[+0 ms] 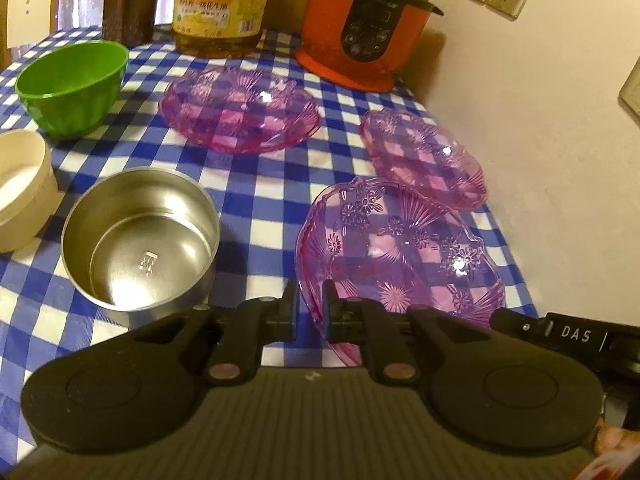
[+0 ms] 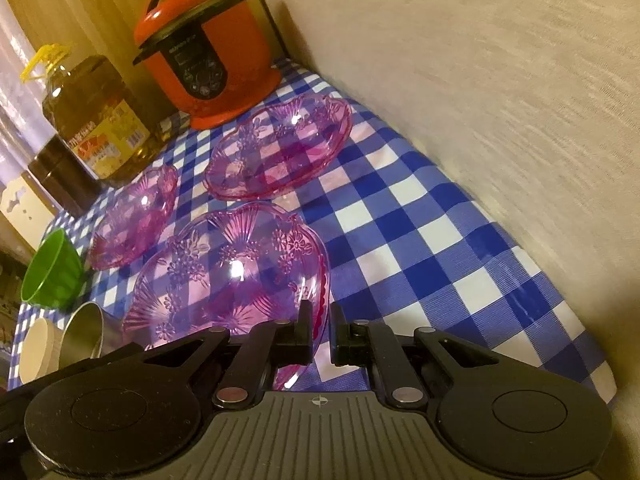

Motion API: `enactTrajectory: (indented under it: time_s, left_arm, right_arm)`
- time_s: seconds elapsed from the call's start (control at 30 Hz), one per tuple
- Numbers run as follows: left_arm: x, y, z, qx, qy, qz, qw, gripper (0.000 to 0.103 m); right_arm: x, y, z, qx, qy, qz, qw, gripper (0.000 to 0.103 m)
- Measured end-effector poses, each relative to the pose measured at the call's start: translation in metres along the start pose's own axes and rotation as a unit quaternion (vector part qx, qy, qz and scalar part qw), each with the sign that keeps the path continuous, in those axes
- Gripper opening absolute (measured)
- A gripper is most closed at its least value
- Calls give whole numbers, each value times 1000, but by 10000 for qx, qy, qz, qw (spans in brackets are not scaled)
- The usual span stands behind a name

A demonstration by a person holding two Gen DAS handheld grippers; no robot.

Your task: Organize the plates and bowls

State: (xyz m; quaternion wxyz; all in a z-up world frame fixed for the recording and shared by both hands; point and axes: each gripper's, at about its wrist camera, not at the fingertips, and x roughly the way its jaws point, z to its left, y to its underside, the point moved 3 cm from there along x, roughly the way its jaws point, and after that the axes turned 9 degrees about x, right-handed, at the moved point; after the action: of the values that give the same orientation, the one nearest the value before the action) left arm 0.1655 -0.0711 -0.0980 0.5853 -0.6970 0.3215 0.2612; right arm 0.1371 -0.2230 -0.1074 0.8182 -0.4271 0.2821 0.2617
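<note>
Three clear pink plastic plates lie on the blue checked tablecloth. My left gripper point(image 1: 310, 300) is shut on the left rim of the nearest pink plate point(image 1: 400, 248), which is tilted. My right gripper point(image 2: 321, 322) is shut on the right rim of the same plate point(image 2: 228, 268). A second pink plate point(image 1: 424, 156) point(image 2: 280, 148) sits just beyond it near the wall. A third pink plate point(image 1: 240, 108) point(image 2: 132, 220) lies toward the middle. A steel bowl point(image 1: 140, 240), a green bowl point(image 1: 72, 80) and a cream bowl point(image 1: 20, 188) stand on the left.
An orange pressure cooker point(image 1: 364, 24) point(image 2: 208, 64) and a large oil bottle point(image 1: 222, 4) point(image 2: 92, 116) stand at the back. A dark brown canister point(image 1: 128, 0) is beside the bottle. A cream wall point(image 2: 480, 80) runs along the table's right edge.
</note>
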Motion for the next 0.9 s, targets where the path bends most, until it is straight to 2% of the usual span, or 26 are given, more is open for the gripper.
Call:
enactTrajectory:
  time_s: [0.4,0.9]
  left_arm:
    - [0,-41,-17,160,147,-308,9993,10]
    - [56,-119,-32,324,329,-639,9969,10]
  right_arm:
    - [-20,-35,9,14,-77,-485,9988,7]
    - [32,-104,16,337,-97,-835,9959,7]
